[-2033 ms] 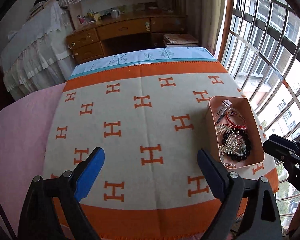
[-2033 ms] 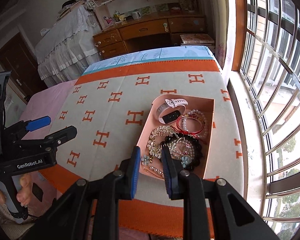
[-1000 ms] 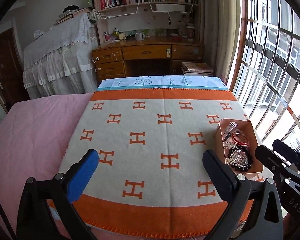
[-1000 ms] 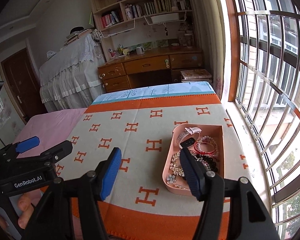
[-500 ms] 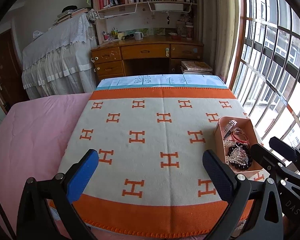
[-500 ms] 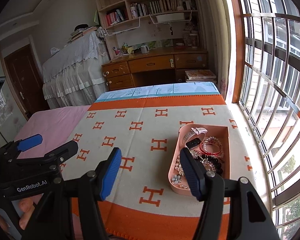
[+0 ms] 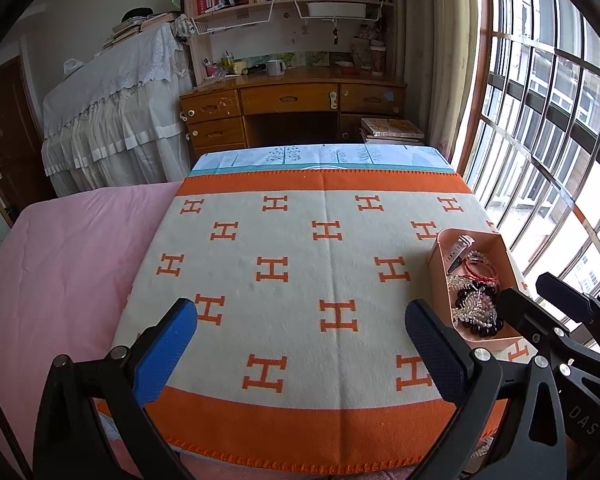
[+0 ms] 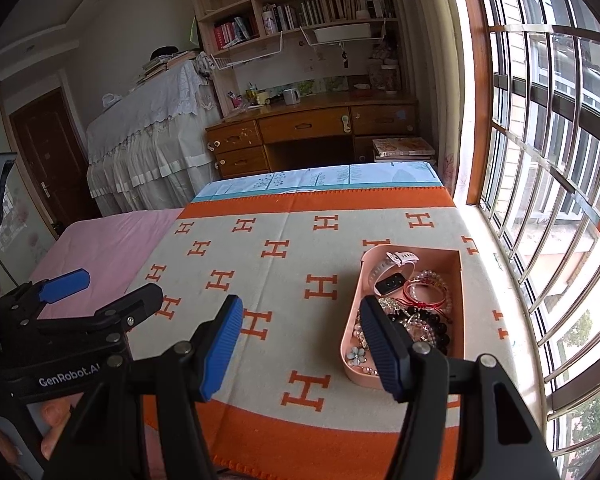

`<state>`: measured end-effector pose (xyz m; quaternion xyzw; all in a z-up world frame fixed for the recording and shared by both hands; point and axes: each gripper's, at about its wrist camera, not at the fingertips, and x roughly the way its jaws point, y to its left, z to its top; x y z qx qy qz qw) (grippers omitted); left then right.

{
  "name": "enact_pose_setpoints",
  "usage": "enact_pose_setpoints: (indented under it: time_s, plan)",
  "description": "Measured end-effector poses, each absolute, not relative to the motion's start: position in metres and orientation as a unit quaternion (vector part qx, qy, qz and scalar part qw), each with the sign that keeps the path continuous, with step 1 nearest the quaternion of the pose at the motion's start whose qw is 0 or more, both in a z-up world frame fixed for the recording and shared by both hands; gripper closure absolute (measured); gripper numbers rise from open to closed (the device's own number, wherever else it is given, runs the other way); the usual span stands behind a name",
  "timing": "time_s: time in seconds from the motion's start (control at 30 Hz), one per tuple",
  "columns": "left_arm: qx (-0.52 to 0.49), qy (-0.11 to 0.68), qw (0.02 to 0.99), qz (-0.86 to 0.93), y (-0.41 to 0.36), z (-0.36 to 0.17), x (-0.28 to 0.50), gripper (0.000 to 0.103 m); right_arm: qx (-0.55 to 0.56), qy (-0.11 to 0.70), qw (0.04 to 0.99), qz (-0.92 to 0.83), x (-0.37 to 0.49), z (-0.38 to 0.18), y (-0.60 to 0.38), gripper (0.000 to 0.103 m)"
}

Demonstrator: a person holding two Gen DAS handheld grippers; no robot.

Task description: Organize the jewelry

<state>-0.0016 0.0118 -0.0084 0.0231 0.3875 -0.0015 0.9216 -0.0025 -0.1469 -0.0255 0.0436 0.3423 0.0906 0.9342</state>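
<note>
Both hand-held grippers hang with nothing in them: the right hand-held gripper (image 8: 300, 344) has its blue pads spread wide and empty above the near edge of the blanket, and the left hand-held gripper (image 7: 300, 344) is spread just as wide, also holding nothing. Going by how things lie, the sorting looks close to finished, or at least at a pause. All the jewelry in view sits inside the pink tray (image 8: 458, 300), which rests on the orange-and-cream blanket (image 8: 284, 280) near its window-side edge. In the tray lie a white-strapped watch (image 8: 392, 272) at the far end, red cord bracelets (image 8: 426, 292) beside it, a dark beaded bracelet (image 8: 432, 326) nearer, and a small flower-shaped piece (image 8: 357, 354) at the near end, with pearl strands tangled among them (the pieces overlap, so I cannot tell them all apart). No loose piece shows on the blanket outside the tray. What may be left, as a judgement, is only untangling or arranging inside the tray. Beyond the blanket are the pink bed sheet (image 7: 68, 248) and a wooden desk (image 7: 292, 100)
</note>
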Motion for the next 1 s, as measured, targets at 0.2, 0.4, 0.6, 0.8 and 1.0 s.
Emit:
enact_pose_setpoints:
  time_s: [0.2, 0.4, 0.6, 0.8, 1.0]
  plan:
    - [0.022, 0.388, 0.921, -0.003, 0.0124, -0.0086, -0.0007, 0.001, 0.044, 0.343, 0.934, 0.091, -0.0029, -0.0263, -0.1454, 0.042]
    - [0.022, 0.390, 0.921, -0.002, 0.0129, -0.0092, 0.0001, 0.001, 0.044, 0.345, 0.933, 0.092, -0.0026, -0.0278, -0.1439, 0.042]
    - [0.021, 0.393, 0.919, -0.004, 0.0127, -0.0115, 0.0002, 0.001, 0.044, 0.345, 0.933, 0.090, -0.0030, -0.0288, -0.1425, 0.042]
    - [0.021, 0.394, 0.919, -0.004, 0.0118, -0.0132, 0.0000, 0.001, 0.044, 0.345, 0.933, 0.092, -0.0025, -0.0284, -0.1438, 0.042]
    - [0.021, 0.396, 0.918, -0.005, 0.0114, -0.0153, -0.0003, 0.001, 0.045, 0.345, 0.933, 0.091, -0.0026, -0.0285, -0.1432, 0.042]
